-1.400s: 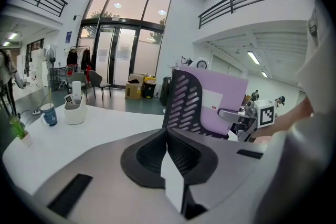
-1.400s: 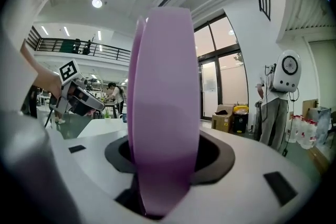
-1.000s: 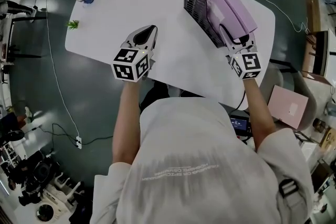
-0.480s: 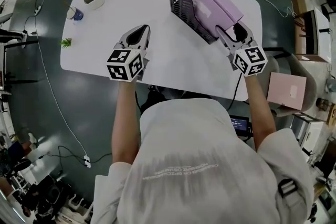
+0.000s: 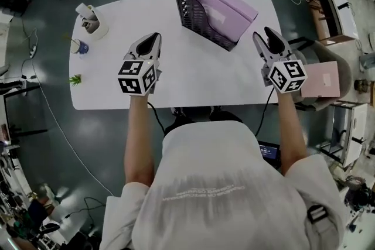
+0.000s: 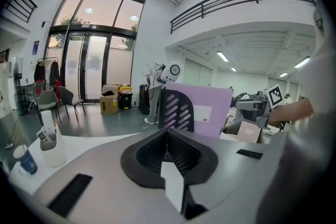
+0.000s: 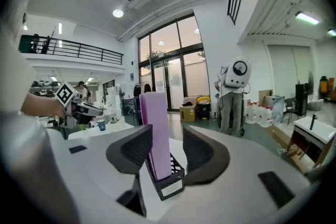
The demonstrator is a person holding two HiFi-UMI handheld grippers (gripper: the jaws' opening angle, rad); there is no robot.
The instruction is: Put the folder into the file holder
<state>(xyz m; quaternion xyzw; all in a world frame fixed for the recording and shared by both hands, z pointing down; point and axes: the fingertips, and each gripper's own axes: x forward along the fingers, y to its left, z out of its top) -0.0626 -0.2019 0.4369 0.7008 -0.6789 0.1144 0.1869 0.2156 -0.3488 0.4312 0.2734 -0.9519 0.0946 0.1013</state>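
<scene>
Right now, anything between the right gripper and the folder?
Nothing visible. The folder already stands in the holder. The right gripper hangs clear of it near the table's right edge, with only open air between. Its jaws, apart and empty, have just been closing.

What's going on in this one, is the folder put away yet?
A person holds a gripper in each hand over a white table. The purple folder already stands in the black mesh file holder at the table's far side. The right gripper is clear of the folder, to the holder's right; its jaws are apart, have just been closing, and hold nothing. The left gripper is shut and empty, above the table.
</scene>
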